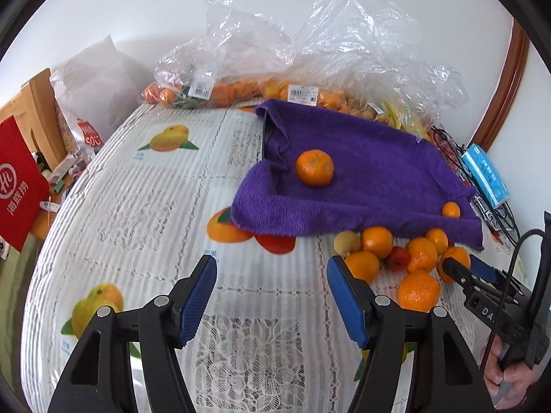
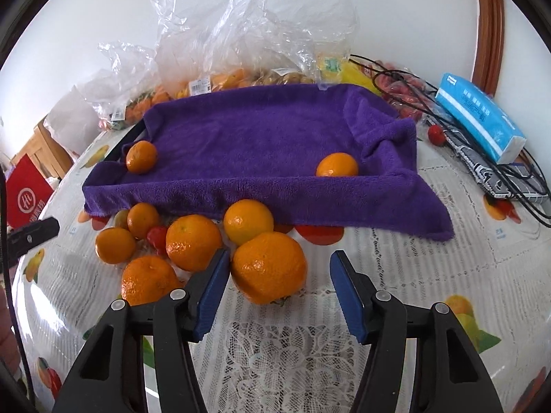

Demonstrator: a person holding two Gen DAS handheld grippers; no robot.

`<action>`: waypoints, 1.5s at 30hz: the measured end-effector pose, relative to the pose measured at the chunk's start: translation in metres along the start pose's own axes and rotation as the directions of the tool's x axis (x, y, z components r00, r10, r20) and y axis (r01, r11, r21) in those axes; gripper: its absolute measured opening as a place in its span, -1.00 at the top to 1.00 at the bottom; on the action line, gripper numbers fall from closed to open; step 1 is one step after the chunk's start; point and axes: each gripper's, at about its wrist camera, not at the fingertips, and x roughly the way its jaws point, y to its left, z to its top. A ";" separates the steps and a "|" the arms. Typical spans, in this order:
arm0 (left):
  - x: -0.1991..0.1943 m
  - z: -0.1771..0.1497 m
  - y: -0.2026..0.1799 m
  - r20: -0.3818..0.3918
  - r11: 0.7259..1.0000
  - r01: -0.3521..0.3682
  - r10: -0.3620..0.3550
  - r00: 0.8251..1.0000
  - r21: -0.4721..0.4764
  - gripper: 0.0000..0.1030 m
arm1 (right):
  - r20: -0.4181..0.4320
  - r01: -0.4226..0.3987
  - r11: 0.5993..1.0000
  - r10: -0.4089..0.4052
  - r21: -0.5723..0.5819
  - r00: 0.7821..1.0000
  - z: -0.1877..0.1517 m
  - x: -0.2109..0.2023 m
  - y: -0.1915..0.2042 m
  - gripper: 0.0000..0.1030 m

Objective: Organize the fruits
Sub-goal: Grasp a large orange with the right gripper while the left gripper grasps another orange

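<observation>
A tray lined with a purple towel holds two oranges, one at its left and one at its right. The same towel and an orange on it show in the left wrist view. Several loose oranges lie on the tablecloth before the tray, with a small red fruit among them. My right gripper is open, its jaws around the nearest big orange without squeezing it. My left gripper is open and empty over bare cloth, left of the pile.
Clear plastic bags of fruit stand behind the tray. A blue tissue pack and black cables lie at the right. A red bag and a wooden chair are off the table's left edge.
</observation>
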 end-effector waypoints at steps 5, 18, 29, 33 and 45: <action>0.004 -0.008 -0.016 -0.009 0.999 0.034 -0.034 0.999 0.036 -0.26 | -0.019 0.006 0.999 -0.007 -0.038 1.000 -0.003 0.007 0.005 0.13; 0.042 -0.013 -0.058 -0.074 0.982 0.147 -0.139 0.987 0.114 -0.25 | 0.032 0.009 0.999 -0.011 0.034 0.999 -0.019 -0.031 -0.027 0.14; 0.046 -0.017 -0.059 -0.056 0.973 0.175 -0.168 0.984 0.149 0.31 | 0.023 -0.002 0.999 0.001 0.049 1.000 -0.028 -0.034 -0.024 0.14; 0.039 -0.022 -0.051 -0.052 0.975 0.179 -0.173 0.984 0.132 0.31 | 0.021 -0.006 0.999 0.005 0.046 1.000 -0.030 -0.034 -0.020 0.14; 0.012 -0.033 -0.033 -0.019 0.981 0.163 -0.162 0.987 0.105 0.32 | 0.042 -0.007 0.999 0.006 0.033 0.999 -0.036 -0.049 -0.004 0.14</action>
